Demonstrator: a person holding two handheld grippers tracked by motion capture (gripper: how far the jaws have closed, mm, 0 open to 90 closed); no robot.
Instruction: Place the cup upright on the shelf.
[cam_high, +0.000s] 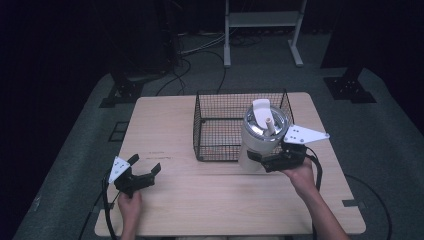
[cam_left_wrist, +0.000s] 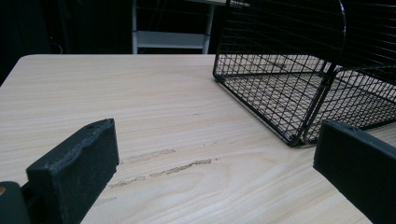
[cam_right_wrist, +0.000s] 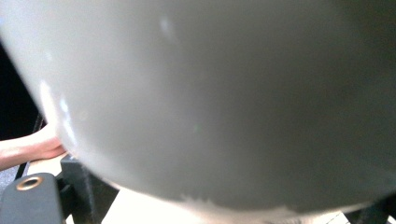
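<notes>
My right gripper (cam_high: 270, 159) clamps the white tumbler (cam_high: 261, 137), lifted at the wire basket's (cam_high: 210, 125) near rim; I judge the carry is midway, and next comes a lift over that rim into the open basket floor. My left gripper (cam_high: 141, 176) rests spread-jawed on the bare table (cam_high: 165, 120).

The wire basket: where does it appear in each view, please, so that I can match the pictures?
High view: wire basket at centre, at the table's far side, behind the white jug.
Left gripper view: upper right, near corner toward the camera.
Right gripper view: not in it; the jug is close up.
Shared landmark: the wooden table.
</notes>
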